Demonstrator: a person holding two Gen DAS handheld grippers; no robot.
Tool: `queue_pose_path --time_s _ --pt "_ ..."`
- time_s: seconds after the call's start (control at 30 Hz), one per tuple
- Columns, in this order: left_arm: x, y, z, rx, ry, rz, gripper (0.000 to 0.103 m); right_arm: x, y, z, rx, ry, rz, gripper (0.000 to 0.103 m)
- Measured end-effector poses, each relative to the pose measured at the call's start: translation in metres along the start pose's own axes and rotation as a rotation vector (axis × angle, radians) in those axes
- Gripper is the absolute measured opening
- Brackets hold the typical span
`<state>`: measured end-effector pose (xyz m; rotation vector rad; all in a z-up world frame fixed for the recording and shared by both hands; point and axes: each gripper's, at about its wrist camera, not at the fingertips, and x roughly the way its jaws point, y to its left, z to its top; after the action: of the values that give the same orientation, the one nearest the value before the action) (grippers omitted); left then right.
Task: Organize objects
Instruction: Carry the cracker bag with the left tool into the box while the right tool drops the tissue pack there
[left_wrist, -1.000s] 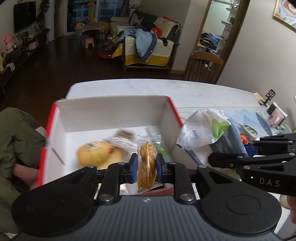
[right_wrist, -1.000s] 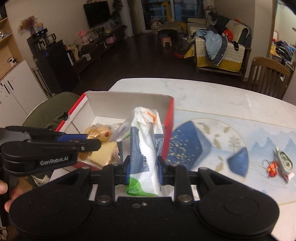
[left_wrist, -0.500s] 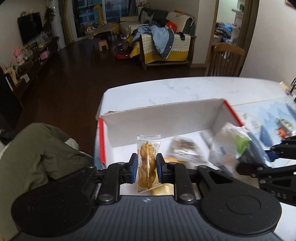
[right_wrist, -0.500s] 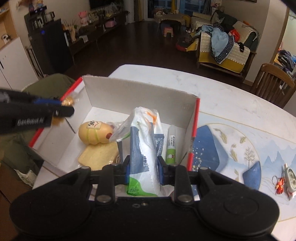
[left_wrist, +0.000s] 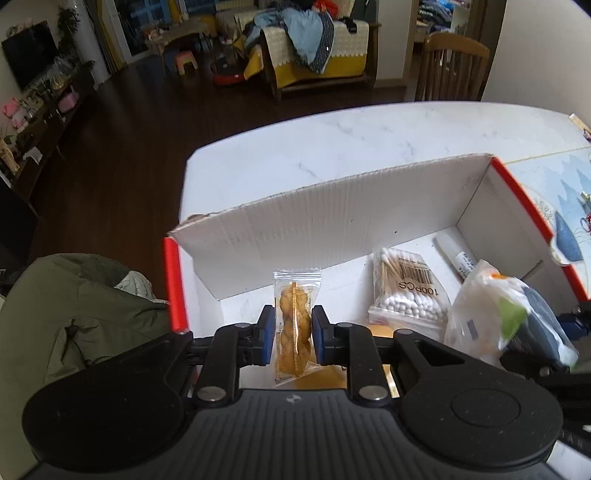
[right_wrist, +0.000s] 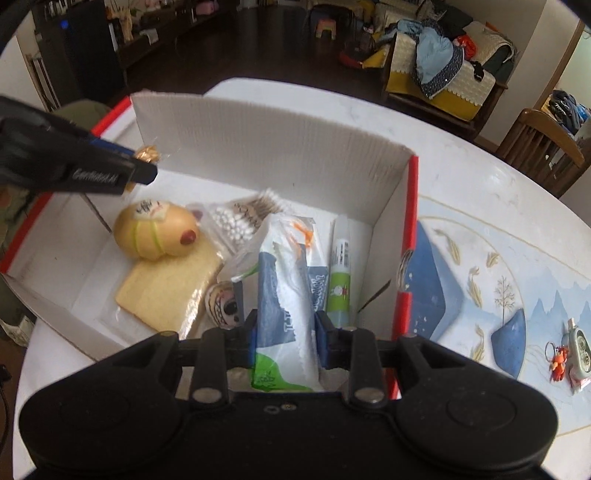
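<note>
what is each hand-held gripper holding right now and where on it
Left hand-held gripper: clear-wrapped twisted snack, pinched across its middle. Right hand-held gripper: tissue pack, clamped on its lower half.

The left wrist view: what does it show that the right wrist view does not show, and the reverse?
Only the left wrist view shows the olive green jacket beside the white cardboard box. Only the right wrist view shows the round yellow toy and the keychain. Both show the clear bag of cotton swabs and the green-labelled white tube.
</note>
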<state>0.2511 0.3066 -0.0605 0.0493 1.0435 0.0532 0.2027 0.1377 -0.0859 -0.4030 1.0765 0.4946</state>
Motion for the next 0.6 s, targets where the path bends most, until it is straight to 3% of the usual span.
queue_pose_path --time_s 0.33,0.43,0.5,0.6 --pt "0.03 -0.003 0.006 0.016 0.08 -0.006 0.02 0.003 0.003 -0.005 0.001 0.01 0.008 0.037" --pt "0.035 -0.002 0.006 0.003 0.103 -0.018 0.02 -0.001 0.005 -0.006 -0.009 -0.001 0.018 0.045" --pt "0.037 -0.002 0.006 -0.008 0.114 -0.018 0.023 -0.004 0.003 -0.006 -0.01 -0.01 0.023 0.057" --pt "0.036 -0.004 0.005 -0.007 0.114 -0.015 0.024 -0.008 0.002 -0.007 -0.008 -0.016 0.041 0.062"
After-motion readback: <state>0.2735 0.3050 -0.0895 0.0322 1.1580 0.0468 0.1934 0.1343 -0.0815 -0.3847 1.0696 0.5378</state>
